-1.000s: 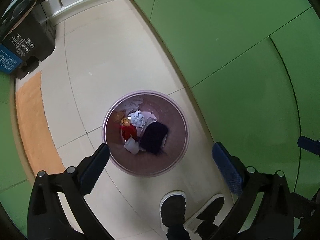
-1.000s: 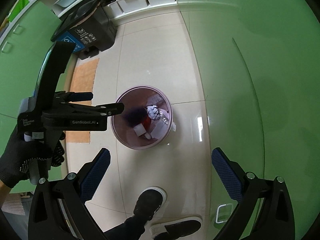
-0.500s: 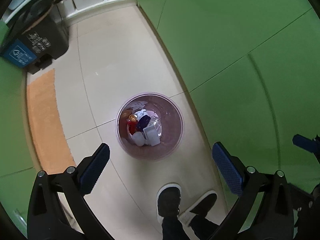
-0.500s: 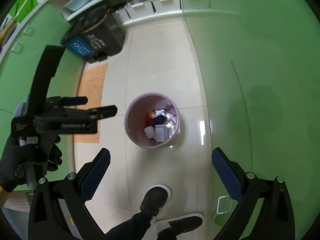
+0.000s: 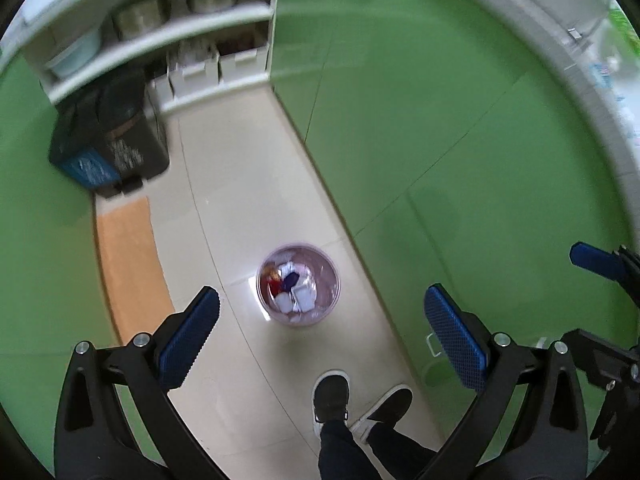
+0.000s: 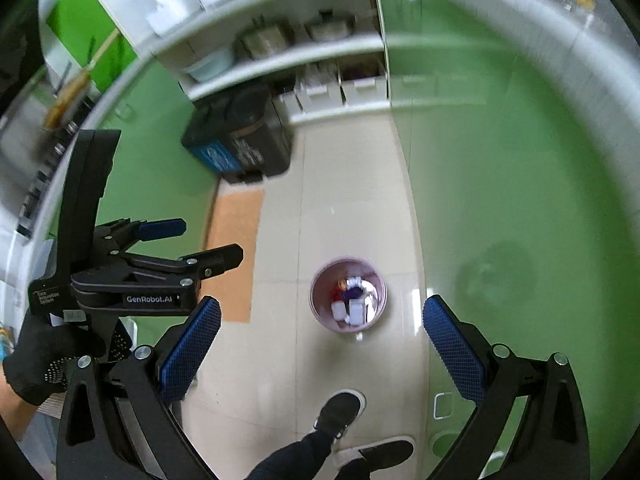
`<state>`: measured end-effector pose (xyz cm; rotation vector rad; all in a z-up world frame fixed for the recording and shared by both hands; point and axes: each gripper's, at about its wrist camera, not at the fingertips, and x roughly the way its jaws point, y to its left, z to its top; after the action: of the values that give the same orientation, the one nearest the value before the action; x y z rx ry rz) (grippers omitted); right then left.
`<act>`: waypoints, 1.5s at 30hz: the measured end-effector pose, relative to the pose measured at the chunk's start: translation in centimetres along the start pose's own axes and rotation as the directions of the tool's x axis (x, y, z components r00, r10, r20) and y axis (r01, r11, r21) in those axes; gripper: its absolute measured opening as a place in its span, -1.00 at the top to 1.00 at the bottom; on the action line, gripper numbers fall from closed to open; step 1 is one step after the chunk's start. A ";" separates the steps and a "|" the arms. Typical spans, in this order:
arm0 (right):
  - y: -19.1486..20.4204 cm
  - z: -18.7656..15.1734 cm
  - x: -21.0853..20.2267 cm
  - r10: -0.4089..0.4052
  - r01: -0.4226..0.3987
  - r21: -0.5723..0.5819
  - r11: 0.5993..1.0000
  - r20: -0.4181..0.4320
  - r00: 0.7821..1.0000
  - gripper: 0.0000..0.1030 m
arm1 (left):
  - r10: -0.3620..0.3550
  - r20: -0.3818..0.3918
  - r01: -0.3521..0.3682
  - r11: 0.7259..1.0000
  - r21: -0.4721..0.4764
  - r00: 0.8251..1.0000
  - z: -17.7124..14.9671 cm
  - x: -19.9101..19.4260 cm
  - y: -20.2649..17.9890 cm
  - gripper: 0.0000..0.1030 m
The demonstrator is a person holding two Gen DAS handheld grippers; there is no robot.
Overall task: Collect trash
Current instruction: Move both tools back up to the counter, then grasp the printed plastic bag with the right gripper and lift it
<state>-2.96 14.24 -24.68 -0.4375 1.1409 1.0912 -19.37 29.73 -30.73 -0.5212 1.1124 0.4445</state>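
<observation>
A round pale-purple trash bin (image 5: 325, 280) stands on the beige tiled floor, far below both grippers; it also shows in the right wrist view (image 6: 380, 286). It holds several pieces of trash: white containers, crumpled paper, something red and something dark blue. My left gripper (image 5: 322, 334) is open and empty, high above the bin. It shows from the side in the right wrist view (image 6: 192, 246), held by a black-gloved hand (image 6: 44, 356). My right gripper (image 6: 322, 334) is open and empty, also high above the bin.
Green cabinet doors (image 5: 460, 128) line the right side. A black bin with a blue label (image 5: 108, 140) stands at the far end by white shelves (image 6: 304, 56) with boxes and pots. An orange mat (image 5: 128, 264) lies at left. The person's black shoes (image 5: 332, 396) stand below.
Both grippers have risen well away from the bin, which looks much smaller now. The dark item seen falling above the bin a second ago lies inside it. Shelves have come into view.
</observation>
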 end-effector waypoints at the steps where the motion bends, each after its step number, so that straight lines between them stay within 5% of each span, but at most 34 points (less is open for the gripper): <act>1: 0.2 0.4 -1.7 0.004 -0.004 0.006 1.000 0.022 1.000 -0.88 | 0.001 0.018 -0.002 1.000 0.012 1.000 0.6 -1.8 -0.5 -0.94; 10: -2.1 1.0 -13.3 -0.087 0.072 0.086 0.994 0.179 0.980 -0.88 | -0.067 0.139 0.049 0.991 0.125 0.988 4.2 -12.9 -5.7 -0.95; 19: -8.3 -2.5 -22.6 -0.277 0.198 0.292 0.936 0.260 0.925 -0.88 | -0.207 0.154 0.153 0.940 0.304 0.966 6.8 -17.1 -15.0 -0.95; 26: -14.2 -5.4 -27.8 -0.416 0.277 0.433 0.857 0.266 0.870 -0.88 | -0.292 0.133 0.214 0.883 0.417 0.947 8.5 -17.8 -22.7 -0.95; 33: -21.0 -5.9 -30.7 -0.480 0.313 0.501 0.807 0.248 0.842 -0.88 | -0.318 0.100 0.235 0.845 0.481 0.943 9.1 -16.7 -29.3 -0.95; 40: -28.4 -3.5 -31.3 -0.497 0.350 0.482 0.803 0.218 0.840 -0.88 | -0.303 0.076 0.233 0.850 0.472 0.950 9.6 -14.5 -34.2 -0.95; 45: -33.9 -1.0 -29.8 -0.471 0.341 0.470 0.814 0.190 0.861 -0.88 | -0.280 0.065 0.221 0.862 0.456 0.958 9.8 -13.0 -36.6 -0.95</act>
<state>25.50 -15.67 -6.51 -0.1533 0.9179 0.4821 3.96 5.43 -9.06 -0.2211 0.9636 -0.0138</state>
